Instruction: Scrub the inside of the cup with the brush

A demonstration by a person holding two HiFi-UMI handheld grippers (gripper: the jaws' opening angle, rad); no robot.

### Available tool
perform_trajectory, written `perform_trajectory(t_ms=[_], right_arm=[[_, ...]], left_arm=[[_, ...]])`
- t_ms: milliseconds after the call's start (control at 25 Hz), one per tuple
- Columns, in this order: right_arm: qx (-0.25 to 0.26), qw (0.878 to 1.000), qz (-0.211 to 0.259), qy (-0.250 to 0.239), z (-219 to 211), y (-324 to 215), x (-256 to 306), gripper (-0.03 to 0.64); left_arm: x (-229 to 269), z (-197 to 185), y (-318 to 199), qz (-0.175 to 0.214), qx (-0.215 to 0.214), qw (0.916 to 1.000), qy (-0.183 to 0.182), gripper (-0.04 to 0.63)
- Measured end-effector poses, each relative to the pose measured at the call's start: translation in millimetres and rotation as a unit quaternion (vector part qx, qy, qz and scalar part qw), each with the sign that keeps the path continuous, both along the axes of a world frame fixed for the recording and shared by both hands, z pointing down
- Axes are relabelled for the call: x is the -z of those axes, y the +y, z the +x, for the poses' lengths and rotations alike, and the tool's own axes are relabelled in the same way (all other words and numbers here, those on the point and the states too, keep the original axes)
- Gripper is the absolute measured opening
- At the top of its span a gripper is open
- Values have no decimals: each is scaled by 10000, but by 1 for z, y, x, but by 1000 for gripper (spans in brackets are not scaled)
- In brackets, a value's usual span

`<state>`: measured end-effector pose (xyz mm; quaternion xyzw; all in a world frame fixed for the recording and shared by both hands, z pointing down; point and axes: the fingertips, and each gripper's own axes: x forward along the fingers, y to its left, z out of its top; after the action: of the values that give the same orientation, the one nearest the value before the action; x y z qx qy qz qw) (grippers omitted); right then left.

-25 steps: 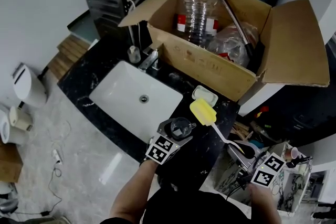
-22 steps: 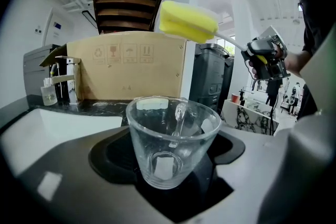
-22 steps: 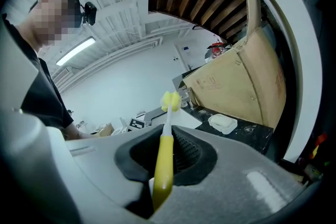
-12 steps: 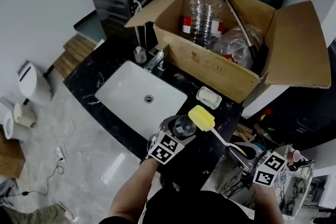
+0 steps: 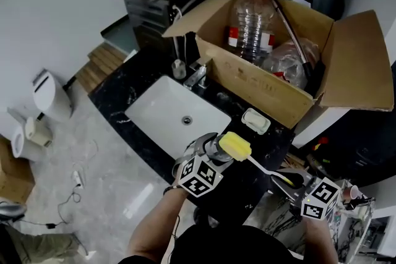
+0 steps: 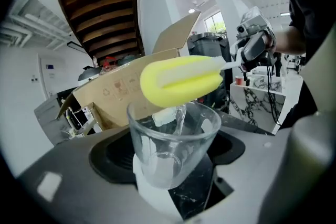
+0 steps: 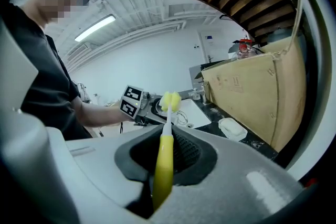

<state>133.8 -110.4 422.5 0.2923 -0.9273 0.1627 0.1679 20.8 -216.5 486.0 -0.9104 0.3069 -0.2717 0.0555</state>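
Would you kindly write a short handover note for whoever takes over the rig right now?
Left tongs: shut on the cup, beside the sink.
Right tongs: shut on the brush, by its handle.
The brush's yellow head lies across the cup's rim, not inside.
Done: both things in hand, brush at the cup.
Left: turn the head in and scrub the inside.

The cardboard box point(image 5: 260, 80), a bottle point(image 5: 250, 18) inside, stands at two o'clock of the sink point(image 5: 176, 114); the soap dish point(image 5: 255, 121) at three; the cup point(image 6: 173, 139) at five, the brush point(image 5: 235, 145) just above its rim.
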Motion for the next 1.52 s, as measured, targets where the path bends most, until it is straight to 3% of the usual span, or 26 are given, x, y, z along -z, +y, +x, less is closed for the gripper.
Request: perform_trajectory(t_ms=[200,440,600,880,1040,1240,1520], right_arm=[[526,9969,249,532,-10,3,5,41],[1245,9781,654,1536,-21,7,11,44],[1421,9644,838,2067,-18,1,18,43],[1597,9394,861,2908,-7,-3,16,41],[1739,9201,816,3414,-5,-1,5,41],[1843,9056,759,3743,-14,0,-10,41],[1939,8910,679,4049,-24,1,-25,41]], left_arm=[[6,-8,4,77,-23,9997,-246,411],[3,-4,11,113,-156,9984,-526,411],[0,4,16,239,-300,9962,-782,410],[-8,14,23,164,-411,9952,-875,408],[-27,19,30,27,-510,9907,-1261,408],[-46,31,39,-30,-678,9834,-1684,408],[-50,43,48,-187,-924,9841,-1503,408]])
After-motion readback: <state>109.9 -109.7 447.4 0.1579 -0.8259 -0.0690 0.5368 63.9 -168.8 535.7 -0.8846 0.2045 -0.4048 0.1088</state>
